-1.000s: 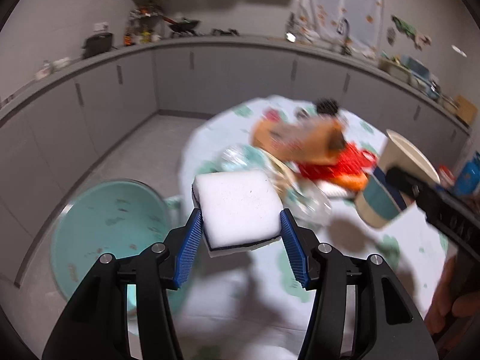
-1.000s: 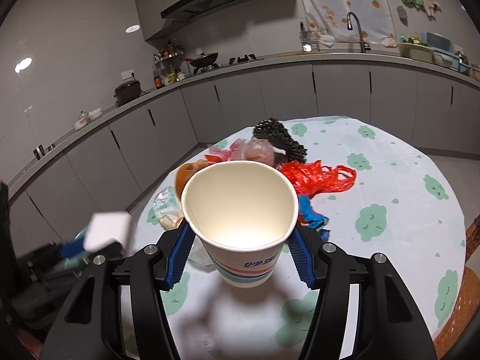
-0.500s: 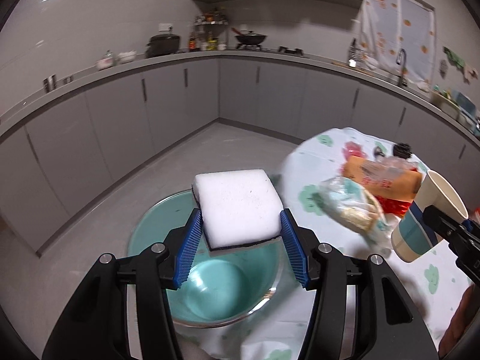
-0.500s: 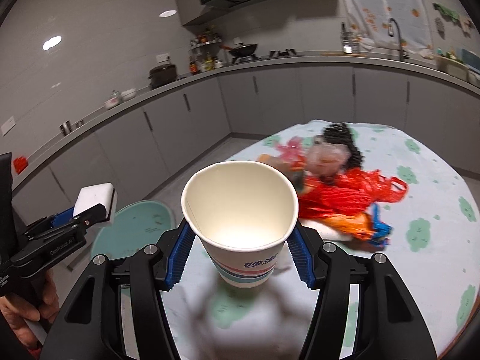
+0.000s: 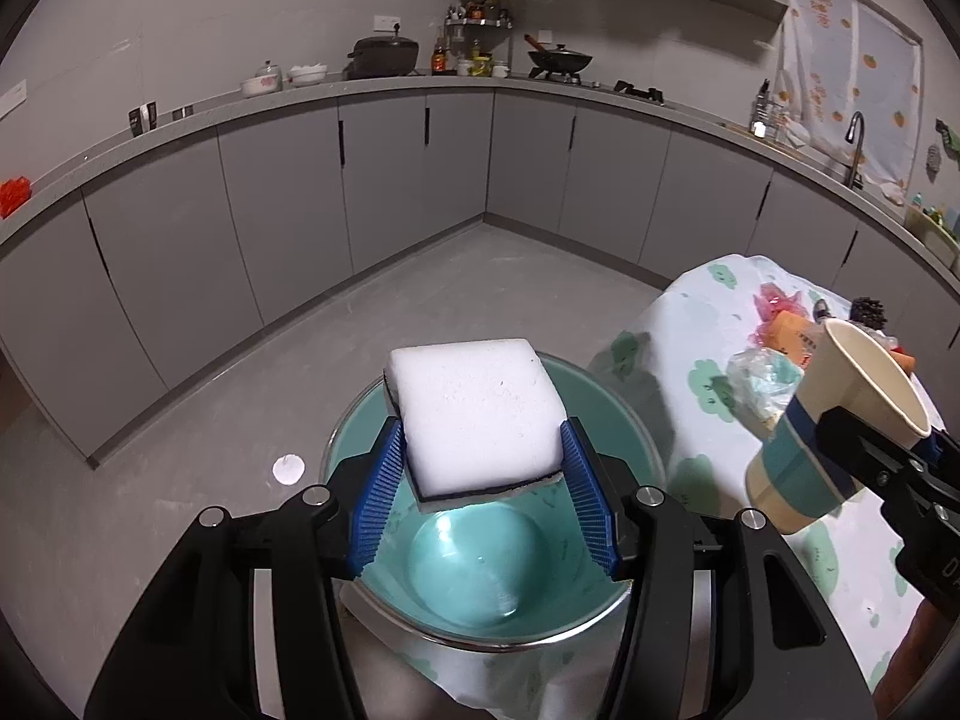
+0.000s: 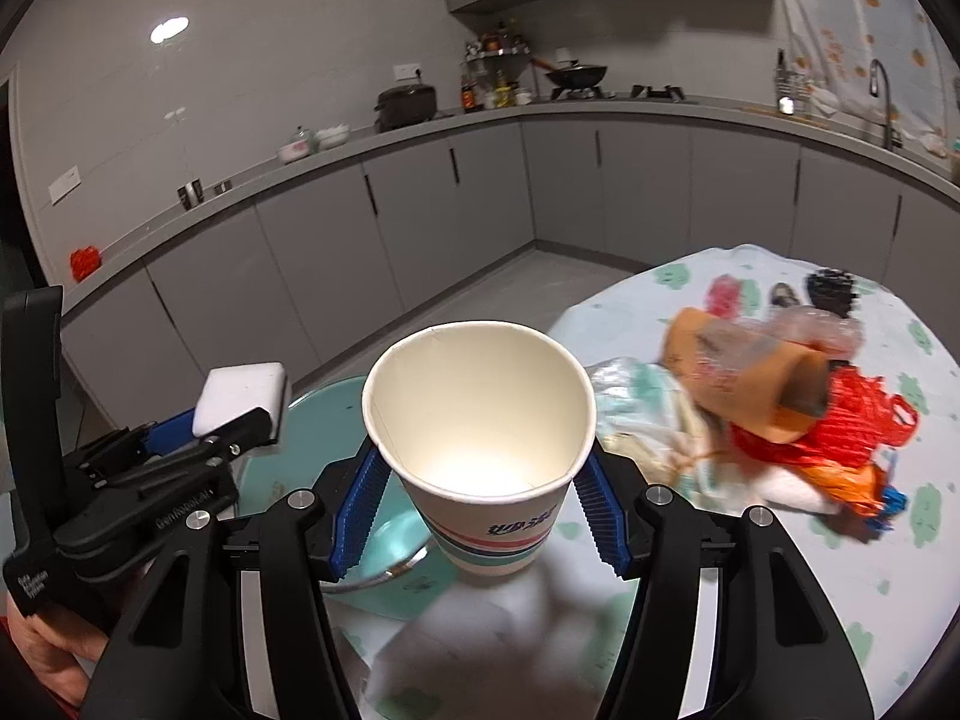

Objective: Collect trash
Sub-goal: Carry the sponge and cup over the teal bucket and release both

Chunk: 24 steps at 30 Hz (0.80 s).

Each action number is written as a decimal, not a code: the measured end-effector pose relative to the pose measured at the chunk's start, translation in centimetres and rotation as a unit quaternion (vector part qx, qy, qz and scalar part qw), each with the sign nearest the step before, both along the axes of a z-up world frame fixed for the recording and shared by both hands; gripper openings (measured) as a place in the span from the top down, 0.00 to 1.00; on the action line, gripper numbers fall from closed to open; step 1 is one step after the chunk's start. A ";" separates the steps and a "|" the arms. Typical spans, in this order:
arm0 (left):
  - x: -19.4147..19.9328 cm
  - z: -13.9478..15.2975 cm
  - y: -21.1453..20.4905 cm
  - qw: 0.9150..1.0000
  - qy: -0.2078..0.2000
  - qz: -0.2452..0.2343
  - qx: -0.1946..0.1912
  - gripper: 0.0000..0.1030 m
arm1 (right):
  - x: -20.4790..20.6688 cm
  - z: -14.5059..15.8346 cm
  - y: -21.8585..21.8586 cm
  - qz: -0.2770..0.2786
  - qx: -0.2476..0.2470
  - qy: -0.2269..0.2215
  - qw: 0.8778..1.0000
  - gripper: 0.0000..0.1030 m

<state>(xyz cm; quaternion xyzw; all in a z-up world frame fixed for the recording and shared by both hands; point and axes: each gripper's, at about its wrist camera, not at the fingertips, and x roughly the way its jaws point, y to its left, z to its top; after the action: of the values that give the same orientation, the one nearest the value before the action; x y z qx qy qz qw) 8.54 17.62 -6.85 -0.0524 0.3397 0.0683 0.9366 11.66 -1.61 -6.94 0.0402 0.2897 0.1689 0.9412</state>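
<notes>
Grey kitchen cabinets (image 5: 420, 180); cloud-print tablecloth (image 6: 840, 570), trash pile (image 6: 780, 420) on it.

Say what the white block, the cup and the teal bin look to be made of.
Block: likely soft foam, matte, finely pitted, with a thin dark layer beneath. Cup: paper, with a visible side seam and printed stripes. Bin: probably plastic, with a glossy teal inside and a shiny, perhaps metal rim.

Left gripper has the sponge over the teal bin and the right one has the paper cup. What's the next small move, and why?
Probably open the left gripper and let the white sponge drop. In the left wrist view it hangs directly above the open mouth of the teal bin, so it should fall inside. The paper cup in the right gripper sits more over the tablecloth edge, so it goes after.
</notes>
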 end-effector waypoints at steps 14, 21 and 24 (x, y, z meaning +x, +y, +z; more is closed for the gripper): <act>1.4 -2.7 2.1 0.999 0.034 0.024 -0.010 0.48 | 3.5 -2.5 5.8 0.051 -0.023 0.035 0.998 0.42; 1.8 -4.0 2.8 0.998 0.055 0.033 -0.010 0.49 | 4.4 -4.0 6.9 0.061 -0.028 0.059 0.996 0.42; 2.0 -4.5 3.0 0.997 0.063 0.039 -0.009 0.49 | 4.6 -4.3 7.5 0.065 -0.034 0.061 0.995 0.42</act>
<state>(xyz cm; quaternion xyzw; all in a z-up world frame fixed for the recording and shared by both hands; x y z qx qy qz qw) 10.54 20.64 -11.32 -0.0693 0.3967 0.1047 0.9093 16.21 5.86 -11.21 -0.0002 0.3541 0.2173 0.9096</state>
